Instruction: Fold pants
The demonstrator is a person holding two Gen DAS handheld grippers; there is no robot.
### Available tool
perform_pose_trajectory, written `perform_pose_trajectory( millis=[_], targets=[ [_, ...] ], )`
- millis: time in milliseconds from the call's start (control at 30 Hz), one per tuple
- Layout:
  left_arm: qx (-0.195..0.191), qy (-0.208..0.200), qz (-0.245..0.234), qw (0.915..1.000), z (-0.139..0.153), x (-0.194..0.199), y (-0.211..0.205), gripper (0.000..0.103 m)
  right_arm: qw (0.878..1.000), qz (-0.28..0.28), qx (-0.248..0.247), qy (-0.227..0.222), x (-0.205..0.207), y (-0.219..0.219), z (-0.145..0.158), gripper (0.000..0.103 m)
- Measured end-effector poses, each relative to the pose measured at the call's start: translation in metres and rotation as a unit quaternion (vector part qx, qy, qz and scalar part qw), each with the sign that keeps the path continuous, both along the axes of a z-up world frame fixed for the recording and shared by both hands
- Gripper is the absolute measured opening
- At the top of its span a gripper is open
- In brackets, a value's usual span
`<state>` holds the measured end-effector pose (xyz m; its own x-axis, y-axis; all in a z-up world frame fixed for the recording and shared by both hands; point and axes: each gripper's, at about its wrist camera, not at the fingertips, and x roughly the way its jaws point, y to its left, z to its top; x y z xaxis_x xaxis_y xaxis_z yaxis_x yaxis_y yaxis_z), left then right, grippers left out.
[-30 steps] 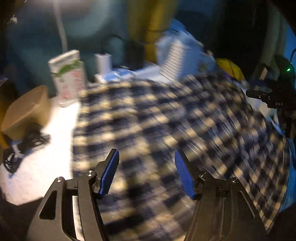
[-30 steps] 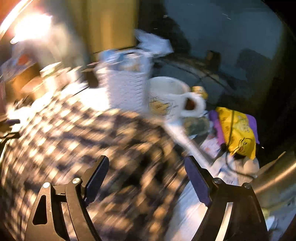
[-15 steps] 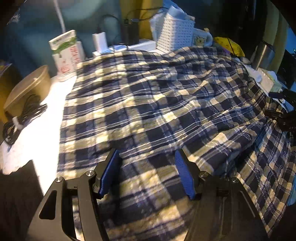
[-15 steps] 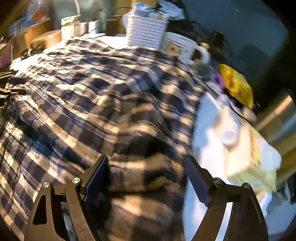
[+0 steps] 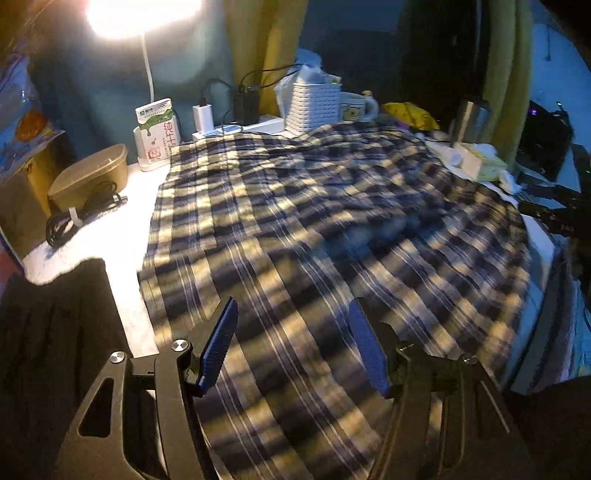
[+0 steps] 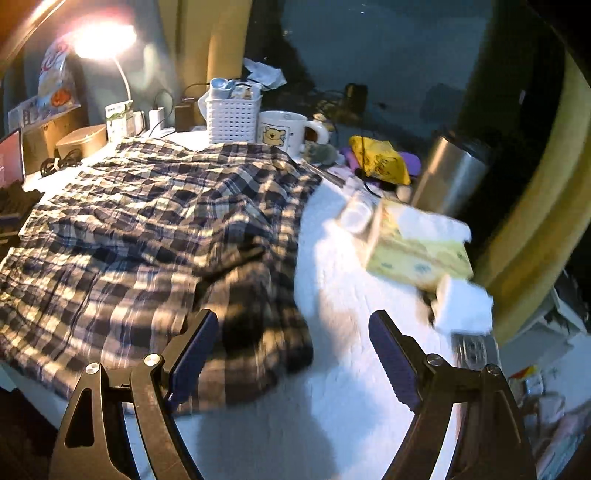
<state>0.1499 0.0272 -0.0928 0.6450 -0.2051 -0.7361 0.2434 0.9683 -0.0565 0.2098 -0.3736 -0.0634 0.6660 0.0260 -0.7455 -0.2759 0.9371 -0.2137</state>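
The blue and cream plaid pants (image 5: 314, 229) lie spread and rumpled over a white desk (image 5: 110, 236). In the right wrist view the pants (image 6: 147, 236) fill the left half, with a bunched dark fold near the middle. My left gripper (image 5: 293, 347) is open and empty, raised over the near edge of the pants. My right gripper (image 6: 291, 350) is open and empty, raised over the pants' right edge and the bare white desk (image 6: 332, 295). The right gripper also shows at the right edge of the left wrist view (image 5: 554, 214).
Along the back stand a lit lamp (image 5: 144, 14), a milk carton (image 5: 157, 129), chargers, a white basket (image 6: 232, 116) and a bear mug (image 6: 284, 131). A steel flask (image 6: 454, 177) and a tissue box (image 6: 417, 251) sit at the right. A brown box (image 5: 88, 173) and a cable lie at the left.
Both grippers have pulled back and up from the pants, still open. The pants now lie spread flat, and more of the desk and the lamp shows.
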Motion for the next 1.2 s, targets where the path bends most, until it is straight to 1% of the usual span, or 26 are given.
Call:
perform_pose_trajectory(
  millis=[67, 133, 233, 367, 533, 633, 700, 733, 800, 933, 1100, 1133, 1200],
  targets=[
    [0.003, 0.006, 0.004, 1.0000, -0.005, -0.012, 0.001, 0.063, 1.000, -0.013, 0.008, 0.000, -0.011, -0.004, -0.003, 0.085],
    [-0.004, 0.008, 0.008, 0.9999, -0.008, -0.024, 0.004, 0.063, 1.000, -0.021, 0.018, 0.000, -0.020, -0.008, -0.004, 0.085],
    [-0.012, 0.000, 0.018, 0.9998, -0.010, -0.045, 0.008, 0.063, 0.999, -0.028, 0.027, -0.003, -0.035, -0.007, -0.006, 0.085],
    [-0.005, -0.009, 0.013, 0.9999, -0.013, -0.072, 0.009, 0.067, 0.999, -0.028, 0.038, -0.011, -0.054, -0.002, -0.005, 0.085],
    [-0.015, -0.019, 0.016, 0.9996, -0.012, -0.098, 0.009, 0.068, 0.998, -0.024, 0.049, -0.016, -0.073, 0.009, -0.007, 0.085],
    [-0.023, -0.040, 0.021, 0.9987, -0.012, -0.115, 0.009, 0.068, 0.998, -0.021, 0.048, -0.020, -0.084, 0.017, -0.006, 0.085],
    [-0.040, -0.054, 0.021, 0.9975, -0.015, -0.126, 0.009, 0.073, 0.998, -0.028, 0.052, -0.021, -0.090, 0.020, -0.005, 0.085],
    [-0.049, -0.054, 0.019, 0.9971, -0.017, -0.130, 0.010, 0.078, 0.998, -0.031, 0.059, -0.022, -0.092, 0.021, -0.003, 0.085],
    [-0.056, -0.052, 0.010, 0.9970, -0.020, -0.136, 0.007, 0.079, 0.997, -0.031, 0.066, -0.028, -0.100, 0.026, 0.000, 0.085],
    [-0.032, -0.047, -0.007, 0.9984, -0.026, -0.140, -0.005, 0.080, 0.997, -0.027, 0.068, -0.032, -0.109, 0.033, 0.003, 0.085],
    [0.025, -0.029, 0.018, 0.9991, -0.041, -0.134, -0.009, 0.080, 0.996, -0.029, 0.073, -0.034, -0.112, 0.031, 0.003, 0.085],
    [0.028, -0.025, 0.023, 0.9990, -0.043, -0.132, -0.008, 0.080, 0.996, -0.030, 0.075, -0.033, -0.112, 0.030, 0.002, 0.085],
    [0.015, -0.014, 0.029, 0.9994, -0.045, -0.129, -0.003, 0.080, 0.996, -0.031, 0.076, -0.031, -0.111, 0.029, 0.000, 0.085]
  ],
)
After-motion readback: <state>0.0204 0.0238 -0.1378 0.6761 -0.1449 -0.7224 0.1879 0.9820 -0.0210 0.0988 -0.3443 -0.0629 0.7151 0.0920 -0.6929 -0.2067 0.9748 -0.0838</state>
